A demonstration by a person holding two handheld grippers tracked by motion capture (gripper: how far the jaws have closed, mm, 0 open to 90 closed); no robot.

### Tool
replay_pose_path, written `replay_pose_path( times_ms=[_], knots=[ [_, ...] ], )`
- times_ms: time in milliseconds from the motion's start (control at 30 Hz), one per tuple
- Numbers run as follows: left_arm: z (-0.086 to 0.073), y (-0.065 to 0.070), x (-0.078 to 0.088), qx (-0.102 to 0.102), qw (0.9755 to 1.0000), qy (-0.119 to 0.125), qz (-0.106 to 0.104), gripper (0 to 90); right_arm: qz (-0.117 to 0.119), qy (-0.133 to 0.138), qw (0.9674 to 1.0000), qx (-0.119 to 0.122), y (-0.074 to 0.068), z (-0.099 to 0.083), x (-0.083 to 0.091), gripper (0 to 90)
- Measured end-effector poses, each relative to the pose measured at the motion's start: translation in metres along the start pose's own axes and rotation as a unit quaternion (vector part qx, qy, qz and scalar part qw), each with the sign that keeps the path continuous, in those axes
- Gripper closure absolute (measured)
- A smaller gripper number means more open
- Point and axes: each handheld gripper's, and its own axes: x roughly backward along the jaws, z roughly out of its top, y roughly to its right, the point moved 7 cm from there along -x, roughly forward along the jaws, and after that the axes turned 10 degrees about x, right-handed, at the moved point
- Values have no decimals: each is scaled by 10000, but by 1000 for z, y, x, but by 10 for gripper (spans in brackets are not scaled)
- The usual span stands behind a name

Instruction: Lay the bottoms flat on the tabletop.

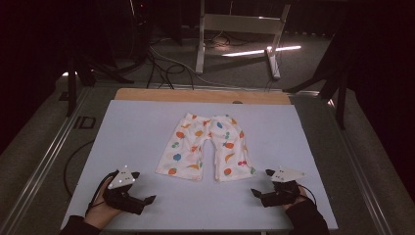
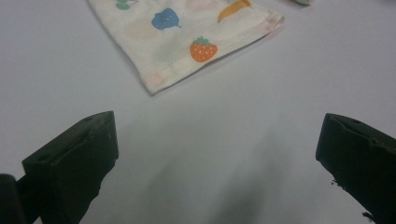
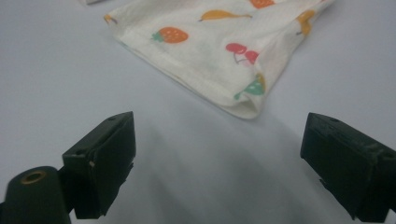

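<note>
The fruit-print shorts [image 1: 208, 147] are lying flat, far of both wide-open grippers: left gripper [image 1: 145, 192], right gripper [image 1: 261, 183].

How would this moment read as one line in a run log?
shorts: flat on table, untouched | left hand-held gripper: open, near left leg | right hand-held gripper: open, near right leg

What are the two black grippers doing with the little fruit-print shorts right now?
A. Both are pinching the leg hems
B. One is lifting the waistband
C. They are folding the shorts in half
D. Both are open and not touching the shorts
D: the left gripper and right gripper sit open on the table, short of the flat-lying shorts.
</note>
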Motion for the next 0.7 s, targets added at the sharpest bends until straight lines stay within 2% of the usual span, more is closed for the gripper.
replay_pose_path(
  times_ms=[167,367,700],
  knots=[
    [3,1,2,-6,9999,119,33,1,10,-18,10000,7,-2,1,1,107],
    [2,2,1,-70,9999,69,26,1,101,-33,9999,41,-6,2,-1,108],
    [1,2,1,-53,9999,85,3,1,161,-14,9998,69,-8,2,-2,111]
  ],
)
